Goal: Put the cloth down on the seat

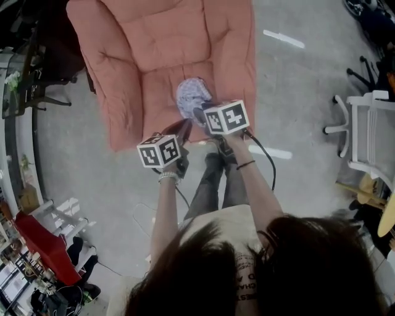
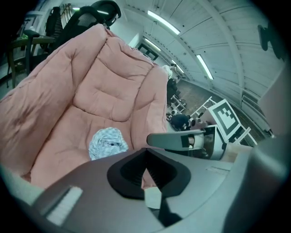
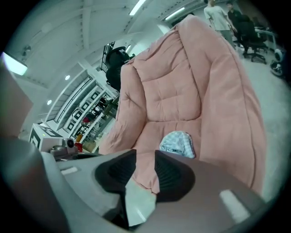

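Observation:
A crumpled pale blue-and-white cloth (image 1: 193,95) lies loose on the seat (image 1: 162,102) of a pink padded armchair. In the left gripper view the cloth (image 2: 107,142) rests on the seat cushion (image 2: 63,136) just beyond my jaws. In the right gripper view the cloth (image 3: 178,143) sits a little right of the jaws, on the seat (image 3: 157,129). My left gripper (image 1: 181,128) hovers at the seat's front edge, its jaws (image 2: 145,157) meeting with nothing between them. My right gripper (image 1: 201,115) is just short of the cloth, jaws (image 3: 142,166) apart and empty.
A white chair (image 1: 370,133) stands on the grey floor to the right. A red piece of furniture (image 1: 42,244) and shelving are at the lower left. A black cable (image 1: 265,157) trails from the right gripper. A black office chair (image 2: 97,10) shows behind the armchair.

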### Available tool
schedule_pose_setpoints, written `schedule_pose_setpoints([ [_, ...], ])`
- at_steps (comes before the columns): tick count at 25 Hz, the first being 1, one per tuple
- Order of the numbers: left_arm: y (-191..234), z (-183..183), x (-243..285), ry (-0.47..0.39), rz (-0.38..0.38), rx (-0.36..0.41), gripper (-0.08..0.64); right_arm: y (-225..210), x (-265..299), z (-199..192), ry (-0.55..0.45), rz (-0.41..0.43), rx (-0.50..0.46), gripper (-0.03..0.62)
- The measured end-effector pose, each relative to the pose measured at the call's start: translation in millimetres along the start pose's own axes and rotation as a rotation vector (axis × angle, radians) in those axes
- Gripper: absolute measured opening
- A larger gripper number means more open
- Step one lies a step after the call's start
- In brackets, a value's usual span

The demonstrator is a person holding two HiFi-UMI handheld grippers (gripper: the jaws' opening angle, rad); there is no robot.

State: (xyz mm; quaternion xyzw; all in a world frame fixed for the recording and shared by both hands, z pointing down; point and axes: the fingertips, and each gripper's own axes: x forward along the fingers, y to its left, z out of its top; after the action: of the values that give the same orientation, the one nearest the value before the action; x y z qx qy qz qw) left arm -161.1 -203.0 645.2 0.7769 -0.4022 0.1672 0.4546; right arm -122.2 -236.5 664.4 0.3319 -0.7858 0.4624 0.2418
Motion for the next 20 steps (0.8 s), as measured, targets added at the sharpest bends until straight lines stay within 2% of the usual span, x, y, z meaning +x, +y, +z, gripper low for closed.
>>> schedule_pose_setpoints([
  [12,-47,42,-55,-0.122,-0.033,0.062,0.005,56,-64,36,-0.149,0.048,-0.039,0.126],
  [20,-78,65,-82,-0.159,-0.067,0.148,0.005,97,-100,56,-0.228,0.112,-0.086,0.081],
])
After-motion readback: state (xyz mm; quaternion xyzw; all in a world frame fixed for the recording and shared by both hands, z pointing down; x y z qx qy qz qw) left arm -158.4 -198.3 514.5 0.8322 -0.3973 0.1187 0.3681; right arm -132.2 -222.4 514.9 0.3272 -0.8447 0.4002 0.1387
